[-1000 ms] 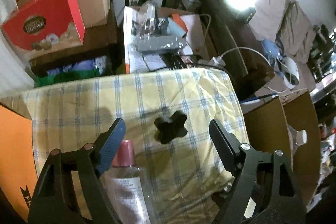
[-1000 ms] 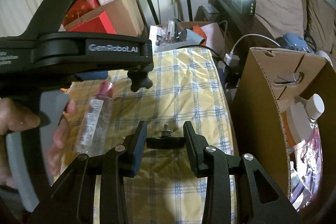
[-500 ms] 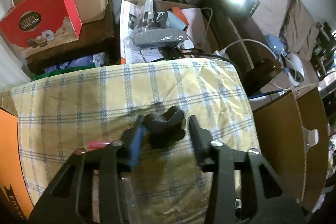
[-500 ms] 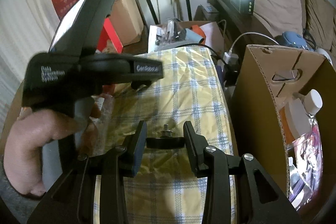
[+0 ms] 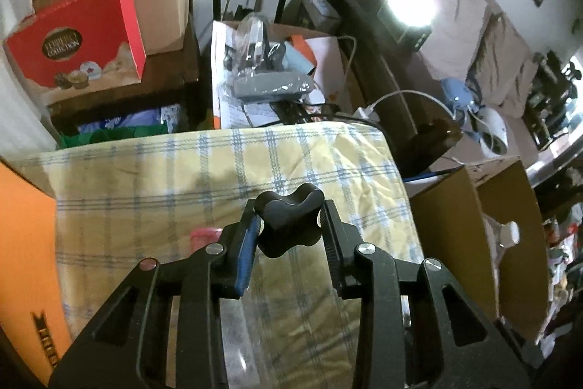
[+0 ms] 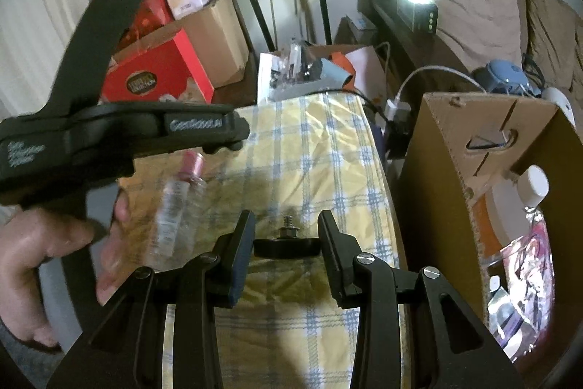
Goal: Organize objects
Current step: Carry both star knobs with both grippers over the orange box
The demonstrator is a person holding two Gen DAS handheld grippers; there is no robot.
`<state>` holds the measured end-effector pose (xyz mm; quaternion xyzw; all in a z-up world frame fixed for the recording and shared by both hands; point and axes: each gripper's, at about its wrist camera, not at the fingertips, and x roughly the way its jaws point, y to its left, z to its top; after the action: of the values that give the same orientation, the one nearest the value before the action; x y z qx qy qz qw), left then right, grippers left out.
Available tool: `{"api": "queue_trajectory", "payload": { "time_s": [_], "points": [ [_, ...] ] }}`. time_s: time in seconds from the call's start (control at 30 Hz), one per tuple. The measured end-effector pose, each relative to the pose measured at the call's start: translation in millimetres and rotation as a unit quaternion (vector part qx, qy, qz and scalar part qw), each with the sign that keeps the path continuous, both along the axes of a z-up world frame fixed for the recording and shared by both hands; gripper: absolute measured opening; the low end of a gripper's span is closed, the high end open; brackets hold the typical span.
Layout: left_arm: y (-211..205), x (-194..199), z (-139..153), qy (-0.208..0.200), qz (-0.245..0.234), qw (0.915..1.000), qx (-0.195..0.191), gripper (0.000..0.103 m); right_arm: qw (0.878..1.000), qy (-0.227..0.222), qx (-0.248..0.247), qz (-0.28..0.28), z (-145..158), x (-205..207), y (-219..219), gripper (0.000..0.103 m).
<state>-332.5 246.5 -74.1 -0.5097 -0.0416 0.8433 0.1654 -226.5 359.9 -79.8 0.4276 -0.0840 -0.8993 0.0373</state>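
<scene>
Since a second ago, the left hand-held gripper (image 5: 289, 228) has swung over the black star knob (image 5: 289, 225), and its jaws, wide apart then, are closing on the knob's lobes. The knob seems just clear of the yellow checked cloth (image 5: 153, 177), though the view does not settle it. A hand (image 6: 54, 257) holds this gripper's grip in the right wrist view. The right hand-held gripper (image 6: 286, 243) has not moved: it stays clamped on a second knob (image 6: 286, 247), stud up, above the cloth. A clear bottle (image 6: 178, 203) with a pink cap lies on the cloth beside the left gripper, blurred. An open cardboard box (image 6: 470, 133) stands right of the cloth, holding a white-capped bottle (image 6: 532, 186).
</scene>
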Motion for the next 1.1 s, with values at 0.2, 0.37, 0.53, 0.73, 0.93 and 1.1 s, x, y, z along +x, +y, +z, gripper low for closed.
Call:
{"api": "queue_trajectory", "payload": {
  "time_s": [0.2,0.37,0.53,0.73,0.93,1.1],
  "points": [
    [-17.8,19.9,27.5,0.012,-0.003,0.9999,0.006,0.031,1.0,0.018,0.009,0.004,23.9,9.7,-8.3,0.036],
    [-36.6,41.7,50.6,0.026,-0.005,0.9996,0.012,0.031,0.999,0.034,0.017,0.007,44.2,22.6,-18.9,0.036],
    [-62.6,61.6,72.9,0.039,-0.003,0.9991,0.015,0.031,0.999,0.048,0.021,0.011,61.4,32.0,-30.4,0.036],
    [-93.2,84.0,91.8,0.054,0.005,0.9985,0.007,0.031,0.998,0.062,0.022,0.016,80.1,41.7,-47.0,0.036],
    [-127.5,105.8,100.0,0.065,0.02,0.9977,-0.003,0.031,0.996,0.079,0.023,0.031,98.2,49.0,-74.0,0.036],
    [-158.0,120.8,105.5,0.09,0.038,0.9951,-0.021,0.031,0.995,0.079,0.026,0.05,108.1,52.1,-99.2,0.036]
  ]
}}
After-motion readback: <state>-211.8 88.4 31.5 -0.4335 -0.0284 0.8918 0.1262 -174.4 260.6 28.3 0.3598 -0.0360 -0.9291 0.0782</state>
